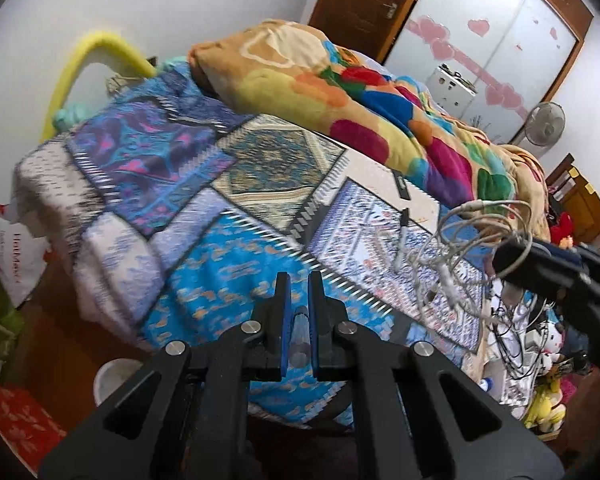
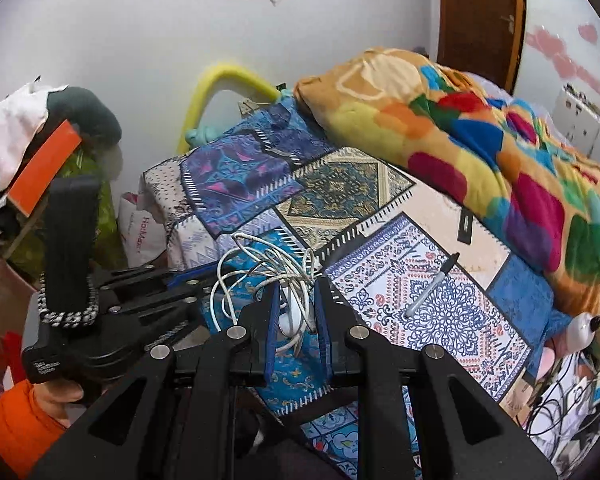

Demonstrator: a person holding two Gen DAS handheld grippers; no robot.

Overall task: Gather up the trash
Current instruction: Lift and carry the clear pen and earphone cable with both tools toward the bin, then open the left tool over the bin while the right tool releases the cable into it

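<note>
In the left wrist view, a white bag (image 1: 10,248) stands on the floor at the far left beside the bed (image 1: 204,184), with a yellow tube (image 1: 96,46) arching behind it against the wall. The left gripper (image 1: 299,292) hangs over the blue patch of the bedspread, its jaws drawn in tight on a small clear tube (image 1: 300,336) that sits upright between the blue pads. To its right a marker (image 1: 403,224) lies on the patterned cloth, and past that the white cable (image 1: 460,264) dangles in loops from the right gripper (image 1: 504,268), clear of the bedspread. A rumpled blanket (image 1: 364,112) fills the far side of the bed.

In the right wrist view, the left gripper (image 2: 198,274) shows at the left, held by a hand (image 2: 60,394) in an orange sleeve (image 2: 16,428); its tips lie just beside the cable loops. At centre the right gripper (image 2: 296,292) is closed on the cable (image 2: 260,268): the bundle, with a white plug, is pinched between its pads, and loops spill out above and to the left of the fingers. Right of it the marker (image 2: 432,286) lies on the bedspread, well apart from both tools.
</note>
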